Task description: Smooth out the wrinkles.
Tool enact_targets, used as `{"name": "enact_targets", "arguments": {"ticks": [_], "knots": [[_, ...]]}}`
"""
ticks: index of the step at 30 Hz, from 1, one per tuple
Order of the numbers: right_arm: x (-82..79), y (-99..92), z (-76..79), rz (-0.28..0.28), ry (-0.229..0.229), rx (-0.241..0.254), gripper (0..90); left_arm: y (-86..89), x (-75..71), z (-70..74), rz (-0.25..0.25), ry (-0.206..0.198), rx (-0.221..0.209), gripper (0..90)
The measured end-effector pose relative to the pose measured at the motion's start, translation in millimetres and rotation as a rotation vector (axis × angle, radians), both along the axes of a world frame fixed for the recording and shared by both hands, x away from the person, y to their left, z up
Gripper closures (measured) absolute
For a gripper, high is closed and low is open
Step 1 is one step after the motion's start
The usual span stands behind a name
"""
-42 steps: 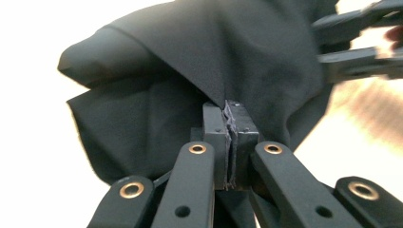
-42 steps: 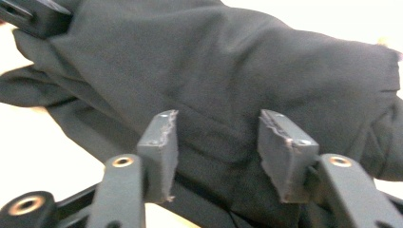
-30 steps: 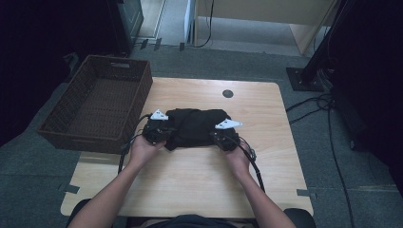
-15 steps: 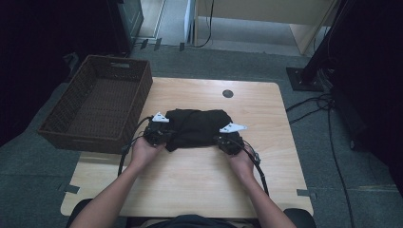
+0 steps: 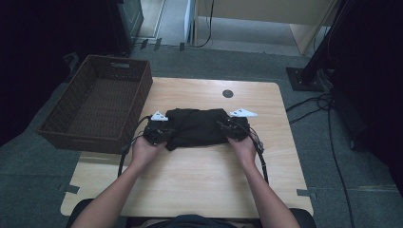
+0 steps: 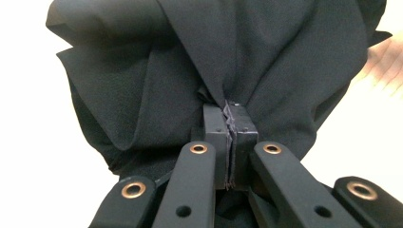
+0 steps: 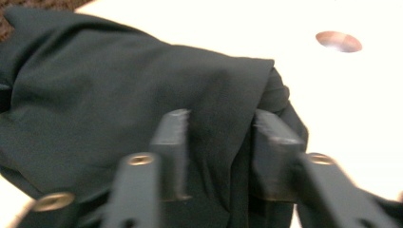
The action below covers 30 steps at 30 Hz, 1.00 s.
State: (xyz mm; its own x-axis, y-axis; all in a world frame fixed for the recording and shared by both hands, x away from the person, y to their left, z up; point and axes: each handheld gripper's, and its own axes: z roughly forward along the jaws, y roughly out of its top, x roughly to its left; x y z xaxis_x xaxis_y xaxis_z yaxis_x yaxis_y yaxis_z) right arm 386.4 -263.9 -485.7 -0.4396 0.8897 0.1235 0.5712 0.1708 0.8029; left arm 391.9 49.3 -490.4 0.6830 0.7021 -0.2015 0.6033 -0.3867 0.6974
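Note:
A black cloth (image 5: 197, 126) lies bunched on the wooden table (image 5: 190, 180), between my two grippers. My left gripper (image 5: 164, 130) sits at its left end. In the left gripper view the jaws (image 6: 230, 118) are shut on a pinched fold of the cloth (image 6: 266, 52). My right gripper (image 5: 231, 129) is at the cloth's right end. Its jaws have just been opening. In the right gripper view they (image 7: 221, 128) stand apart, with a fold of the cloth (image 7: 119, 80) loose between them.
A dark brown woven basket (image 5: 102, 61) stands off the table's left side. A small round dark hole (image 5: 227, 93) marks the tabletop beyond the cloth. Cables trail from both grippers toward the person. Bare wood lies in front of the cloth.
My right gripper has opened its jaws and shifted slightly to the right and away from the person. The left gripper has stayed put, shut on the cloth.

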Motion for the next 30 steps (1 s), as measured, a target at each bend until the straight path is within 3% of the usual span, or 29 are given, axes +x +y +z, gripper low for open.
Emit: {"name": "enact_targets", "arguments": {"ticks": [1,2,6,10,13,21,25,30], "knots": [[0.0,0.0,0.0,0.0,0.0,0.0,66.3,0.0,0.0,0.0,0.0,0.0,0.0,88.8],[-0.9,4.2,-1.8,-0.001,0.031,-0.007,78.7,0.3,-0.4,-0.4,0.002,-0.002,0.007,88.8],[-9.7,5.5,-3.7,0.022,0.03,-0.038,85.5,5.2,-0.9,-2.6,0.007,-0.002,0.015,88.9],[-17.0,1.4,-12.0,0.041,0.02,-0.064,85.8,6.0,-3.6,-3.0,-0.001,0.006,0.024,88.9],[-20.7,-0.4,-13.7,0.032,0.014,-0.052,85.5,7.0,-3.3,-2.5,-0.008,0.022,-0.007,87.0],[-19.1,-0.2,-10.0,0.044,0.01,-0.063,84.6,9.1,-2.0,21.9,0.034,-0.058,-0.068,63.8],[-18.1,0.9,-9.6,0.044,0.01,-0.062,83.9,9.4,7.3,36.1,0.072,-0.072,-0.102,60.0],[-17.8,0.2,-8.4,0.054,0.009,-0.065,81.9,1.0,27.4,38.9,0.081,-0.032,-0.091,62.6]]}}
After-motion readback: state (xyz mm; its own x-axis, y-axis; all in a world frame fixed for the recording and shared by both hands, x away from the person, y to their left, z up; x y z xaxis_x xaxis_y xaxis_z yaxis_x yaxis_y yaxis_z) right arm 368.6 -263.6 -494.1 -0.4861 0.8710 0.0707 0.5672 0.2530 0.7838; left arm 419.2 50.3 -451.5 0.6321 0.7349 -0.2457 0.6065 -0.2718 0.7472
